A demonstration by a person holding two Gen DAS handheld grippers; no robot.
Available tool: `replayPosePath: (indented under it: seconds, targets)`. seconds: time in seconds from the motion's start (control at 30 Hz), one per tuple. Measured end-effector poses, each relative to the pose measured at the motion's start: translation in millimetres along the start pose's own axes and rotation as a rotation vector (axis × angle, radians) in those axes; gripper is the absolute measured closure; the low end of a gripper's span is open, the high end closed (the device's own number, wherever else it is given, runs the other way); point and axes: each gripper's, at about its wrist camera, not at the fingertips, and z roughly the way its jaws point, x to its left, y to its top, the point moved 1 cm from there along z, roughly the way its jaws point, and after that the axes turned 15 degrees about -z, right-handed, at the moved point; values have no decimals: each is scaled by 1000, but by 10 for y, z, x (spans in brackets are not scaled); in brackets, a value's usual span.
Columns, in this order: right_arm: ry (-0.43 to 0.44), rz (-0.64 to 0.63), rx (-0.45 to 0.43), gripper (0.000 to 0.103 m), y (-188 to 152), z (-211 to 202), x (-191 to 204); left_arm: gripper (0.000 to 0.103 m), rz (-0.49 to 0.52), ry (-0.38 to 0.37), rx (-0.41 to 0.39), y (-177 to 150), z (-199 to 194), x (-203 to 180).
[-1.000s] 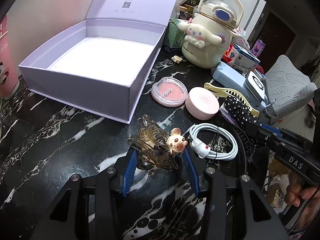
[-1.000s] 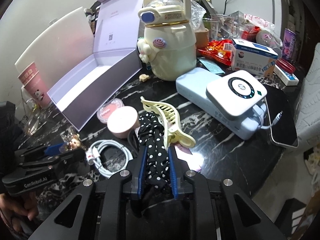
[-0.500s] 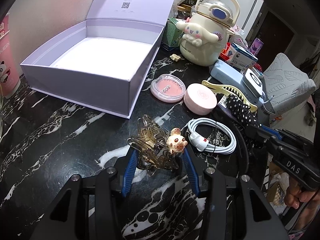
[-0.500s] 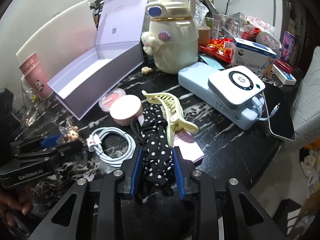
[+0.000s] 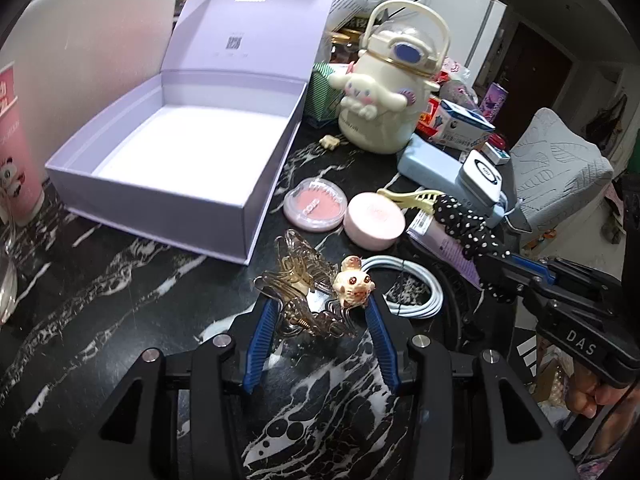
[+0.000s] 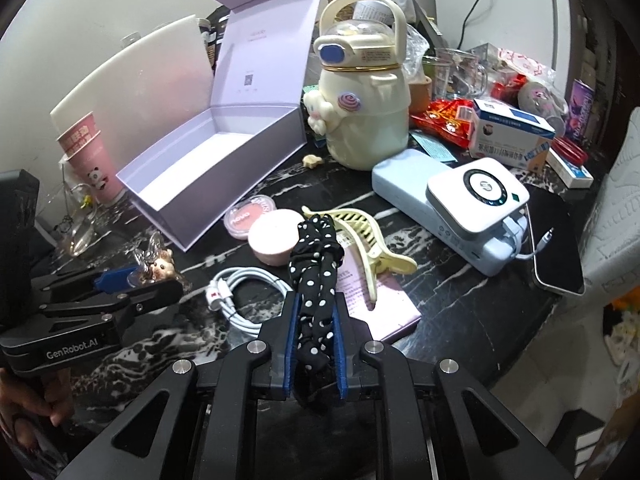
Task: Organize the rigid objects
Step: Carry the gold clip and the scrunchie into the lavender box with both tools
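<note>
Left wrist: hair claw [image 5: 308, 292] clamped between the left gripper [image 5: 320, 312] jaws.

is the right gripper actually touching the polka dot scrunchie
Touching. The right wrist view shows the right gripper with both blue pads pressed against the black polka dot scrunchie.

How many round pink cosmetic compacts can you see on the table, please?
2: the clear-lidded blush compact lies nearest the open lilac box, and the pale pink compact touches it, beside the polka-dot scrunchie. Clutter could hide more.
</note>
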Motion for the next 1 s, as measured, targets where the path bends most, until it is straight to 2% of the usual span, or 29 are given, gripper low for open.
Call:
replayPosePath:
  seconds: [0.53, 0.77, 1.0]
  targets:
    - [-18, -20, -6, 88, 165, -86, 132, 58, 78, -37, -81, 287, -202, -148]
    - [-20, -51, -23, 88, 334, -117, 160, 58, 82, -38, -106, 495, -243, -166]
    - [-33, -104, -51, 88, 568, -123, 180, 58, 78, -16, -176, 745, -320, -180]
